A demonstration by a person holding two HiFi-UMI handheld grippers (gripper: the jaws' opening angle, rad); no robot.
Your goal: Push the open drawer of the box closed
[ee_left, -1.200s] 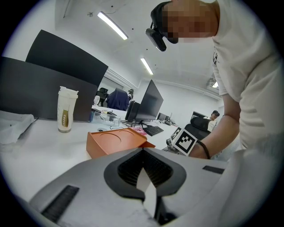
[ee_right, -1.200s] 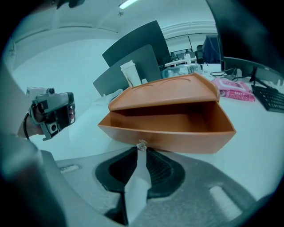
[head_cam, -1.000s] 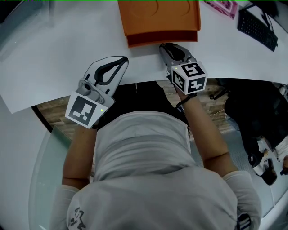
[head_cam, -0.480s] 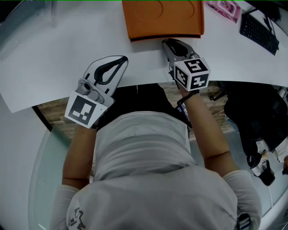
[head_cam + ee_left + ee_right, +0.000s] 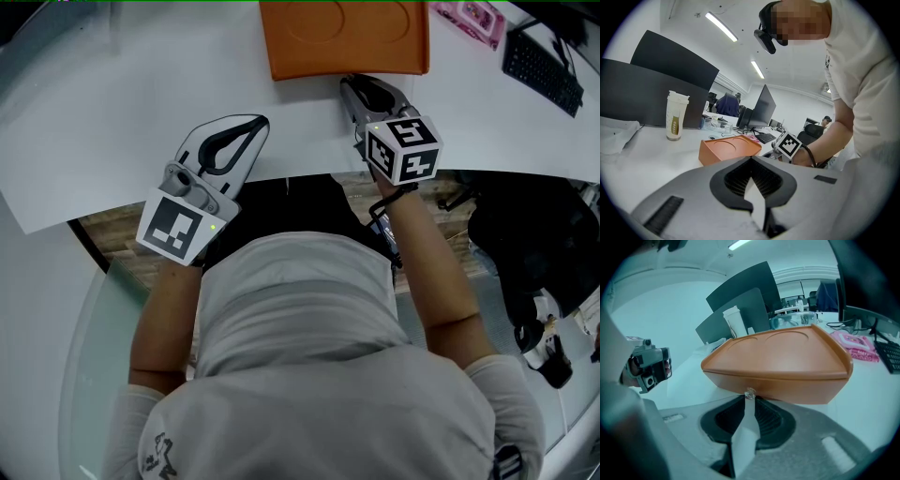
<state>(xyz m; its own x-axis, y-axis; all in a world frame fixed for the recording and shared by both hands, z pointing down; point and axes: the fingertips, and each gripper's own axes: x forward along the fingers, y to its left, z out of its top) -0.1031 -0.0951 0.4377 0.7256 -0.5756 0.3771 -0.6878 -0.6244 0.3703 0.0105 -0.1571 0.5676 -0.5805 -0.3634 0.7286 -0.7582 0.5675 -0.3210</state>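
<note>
Orange box (image 5: 343, 37) sat top centre of head view, drawer (image 5: 787, 390) flush w/ its front. R gripper (image 5: 352, 84) jaws together, holding nothing, tips at drawer knob (image 5: 750, 393). L gripper (image 5: 257, 122) also closed & empty, centre-left on table (image 5: 103, 112).

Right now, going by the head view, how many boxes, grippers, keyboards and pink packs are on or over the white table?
orange box: 1
grippers: 2, the left gripper and the right gripper
black keyboard: 1
pink pack: 1
Total: 5
</note>
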